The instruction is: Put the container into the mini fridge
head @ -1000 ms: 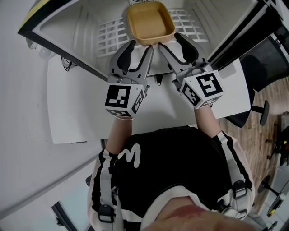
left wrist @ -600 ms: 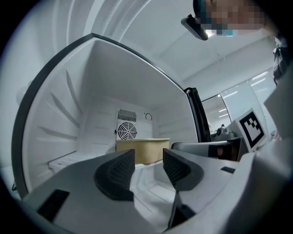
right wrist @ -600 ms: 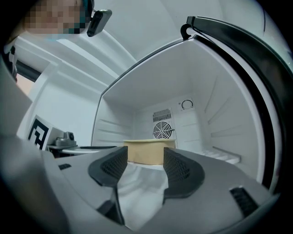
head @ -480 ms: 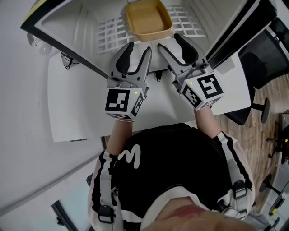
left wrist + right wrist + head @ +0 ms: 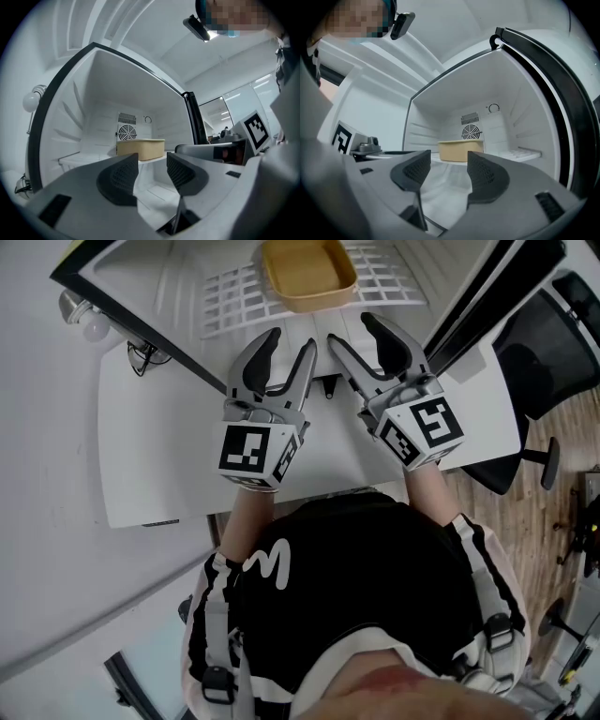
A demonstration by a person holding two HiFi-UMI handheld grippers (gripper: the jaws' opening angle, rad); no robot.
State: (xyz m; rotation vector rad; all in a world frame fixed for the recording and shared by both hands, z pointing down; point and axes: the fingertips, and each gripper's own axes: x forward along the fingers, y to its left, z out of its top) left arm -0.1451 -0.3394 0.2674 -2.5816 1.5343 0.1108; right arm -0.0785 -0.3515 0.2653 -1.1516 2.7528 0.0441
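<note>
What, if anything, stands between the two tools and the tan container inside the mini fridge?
Nothing visible does. The container sits on the wire shelf of the open mini fridge. The left tool and right tool, both open and empty, face it with only bare space between.

White surface. Round white bulb at its far-left corner, thin black cable just beside it. Black office chair off right edge, on wood floor.
</note>
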